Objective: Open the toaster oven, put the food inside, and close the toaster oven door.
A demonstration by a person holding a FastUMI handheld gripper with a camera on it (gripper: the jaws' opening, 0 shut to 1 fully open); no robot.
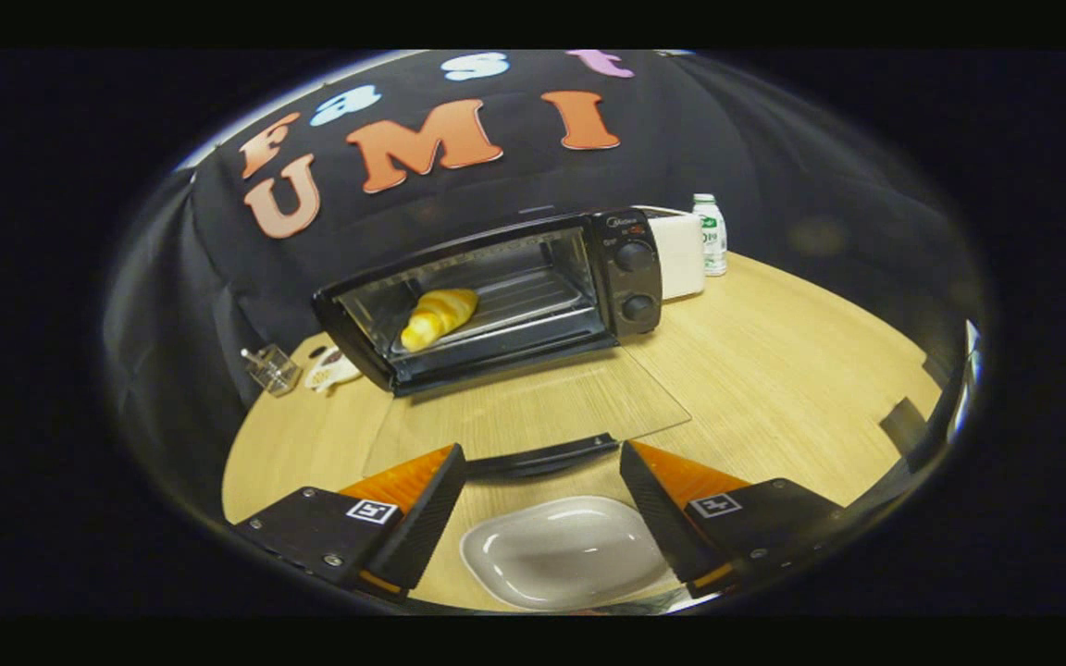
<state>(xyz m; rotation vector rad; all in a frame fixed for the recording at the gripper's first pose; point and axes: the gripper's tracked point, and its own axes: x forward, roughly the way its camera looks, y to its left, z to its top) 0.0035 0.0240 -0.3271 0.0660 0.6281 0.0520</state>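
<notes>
Nearest, the gripper stood with jaws wide apart and nothing held, over a white dish on the table. Just ahead lay the oven door, folded flat, handle between the fingertips. Beyond, the oven held the bread on its rack. Behind it, a white box and a bottle.

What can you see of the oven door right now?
The door is fully open, folded down flat on the table in front of the toaster oven. It is a clear glass pane, wood grain showing through, hinged at the oven's lower front edge. A dark curved handle runs along its near edge, just ahead of the open gripper, whose fingers touch nothing. Beyond it, a croissant lies on the rack.
</notes>
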